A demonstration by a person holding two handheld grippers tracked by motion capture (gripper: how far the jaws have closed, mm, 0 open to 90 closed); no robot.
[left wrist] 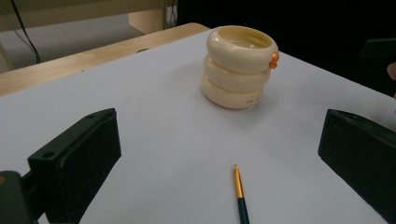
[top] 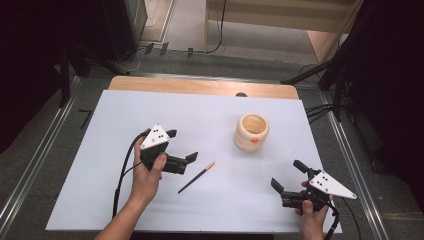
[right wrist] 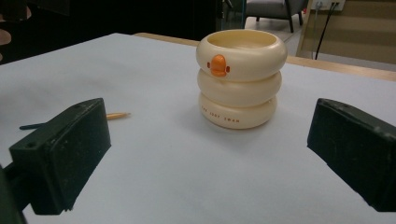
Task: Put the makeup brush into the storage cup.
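A cream holder [top: 251, 132] of three stacked rings, with a small orange beak on its side, stands upright at the right of middle on the white sheet [top: 95, 200]. A dark pen [top: 196, 178] with an orange-gold tip lies flat left of it. My left gripper [top: 183, 145] is open just left of the pen, with nothing between its jaws. My right gripper [top: 287, 174] is open near the front right, below the holder. The left gripper view shows the holder [left wrist: 239, 65] ahead and the pen [left wrist: 240, 193] close by. In the right gripper view the holder [right wrist: 238, 79] stands straight ahead, the pen [right wrist: 109, 116] at left.
A wooden tabletop edge [top: 200, 86] shows behind the white sheet. Metal rails [top: 35, 165] run along both sides of the table, and stands with cables [top: 325, 75] sit at the back right. Bare sheet surrounds the holder and pen.
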